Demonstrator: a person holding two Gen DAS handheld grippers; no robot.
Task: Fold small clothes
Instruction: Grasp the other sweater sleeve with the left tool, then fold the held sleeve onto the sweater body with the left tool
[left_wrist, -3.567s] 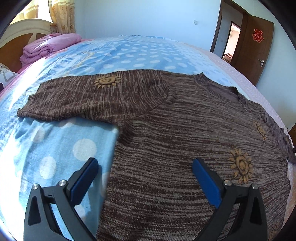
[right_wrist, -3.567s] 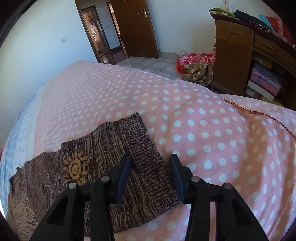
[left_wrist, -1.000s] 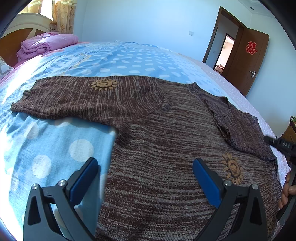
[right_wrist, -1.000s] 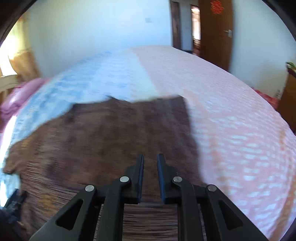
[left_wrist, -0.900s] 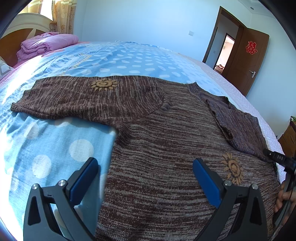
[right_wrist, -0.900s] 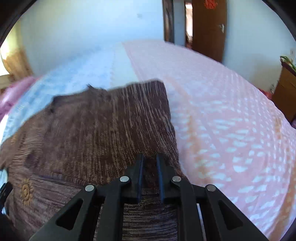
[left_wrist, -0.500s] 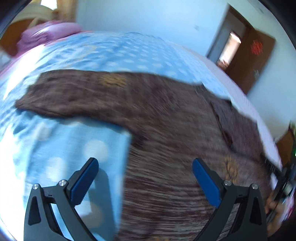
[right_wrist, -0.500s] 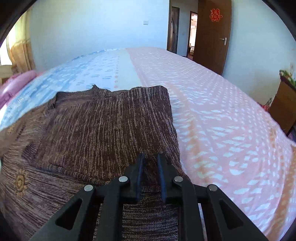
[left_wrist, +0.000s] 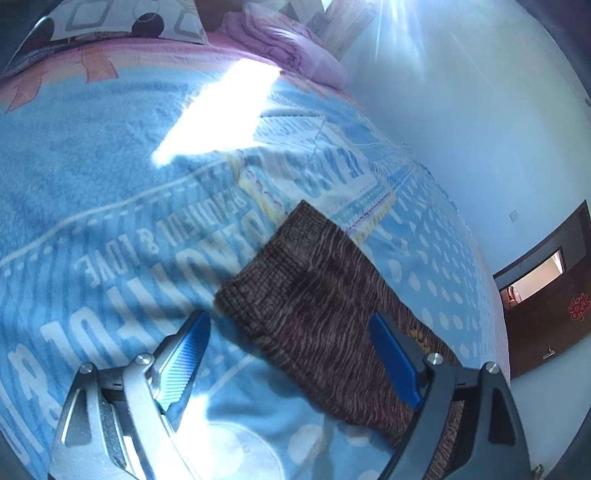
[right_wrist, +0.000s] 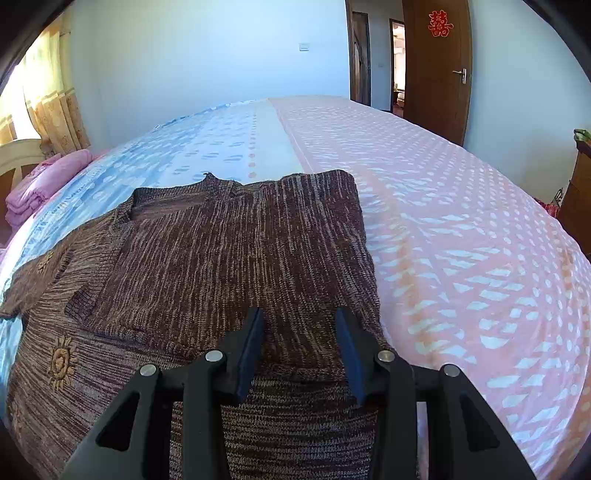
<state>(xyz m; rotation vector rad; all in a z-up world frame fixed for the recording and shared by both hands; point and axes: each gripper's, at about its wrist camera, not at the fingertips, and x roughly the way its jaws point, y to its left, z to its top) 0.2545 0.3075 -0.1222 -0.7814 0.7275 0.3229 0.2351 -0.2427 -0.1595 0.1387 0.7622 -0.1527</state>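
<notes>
Sweater spread flat on the bed

The sweater (right_wrist: 207, 258) lies on the bed (right_wrist: 461, 229), one sleeve (right_wrist: 229, 251) folded over its body, the other sleeve (left_wrist: 325, 306) stretched out toward the pillow (left_wrist: 122, 18). A folded blanket (right_wrist: 37, 184) sits at the bed's head, beside the pillow. The door (right_wrist: 437, 70) stands beyond the bed's far side.

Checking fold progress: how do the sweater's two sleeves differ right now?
The right sleeve is folded in over the sweater body; the left sleeve lies stretched out on the blue bedspread. The right sleeve lies ahead of the open right hand-held gripper; the left sleeve runs between the open left hand-held gripper fingers. Both are ungripped.
</notes>
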